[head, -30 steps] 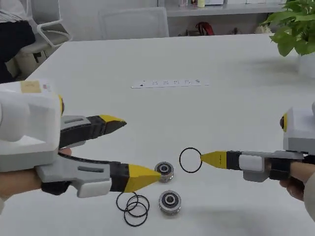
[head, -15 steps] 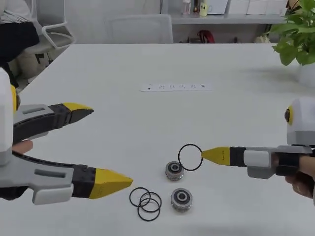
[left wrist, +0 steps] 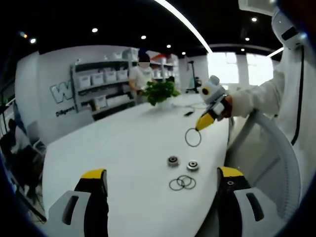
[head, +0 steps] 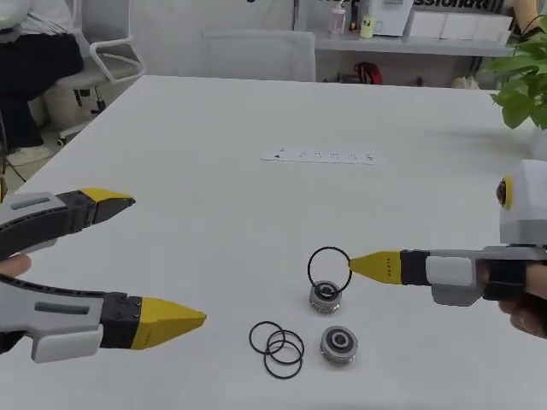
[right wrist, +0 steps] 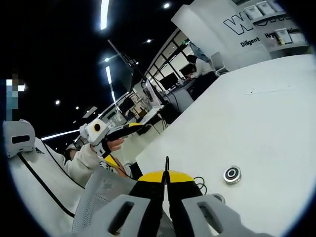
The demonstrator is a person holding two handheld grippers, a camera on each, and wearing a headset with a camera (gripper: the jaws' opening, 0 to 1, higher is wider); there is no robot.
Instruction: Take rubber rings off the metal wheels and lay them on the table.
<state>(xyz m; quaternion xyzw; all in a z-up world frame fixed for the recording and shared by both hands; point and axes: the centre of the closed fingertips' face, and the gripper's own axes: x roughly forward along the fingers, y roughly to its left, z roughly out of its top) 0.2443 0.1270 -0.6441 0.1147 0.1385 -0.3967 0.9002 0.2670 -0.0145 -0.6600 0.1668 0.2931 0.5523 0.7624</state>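
My right gripper (head: 354, 266) is shut on a thin black rubber ring (head: 329, 270), held upright just above a metal wheel (head: 326, 295). A second wheel (head: 339, 343) lies nearer me. Three loose black rings (head: 278, 346) overlap on the table left of it. My left gripper (head: 162, 260) stands wide open at the left, well away from the wheels, with nothing in it. In the left gripper view the held ring (left wrist: 193, 137), both wheels (left wrist: 173, 161) and the loose rings (left wrist: 182, 182) lie ahead. The right gripper view has the ring (right wrist: 166, 170) edge-on between shut jaws and one wheel (right wrist: 231, 174).
A white power strip (head: 320, 156) lies flat mid-table. A potted plant (head: 526, 85) stands at the far right edge. Chairs (head: 256, 51) and a seated person (head: 34, 43) are beyond the table's far side. The white table (head: 214, 213) spreads wide around the parts.
My left gripper has drawn back to the left, away from the wheel its lower tip was touching. The right gripper keeps the ring. The head camera has shifted.
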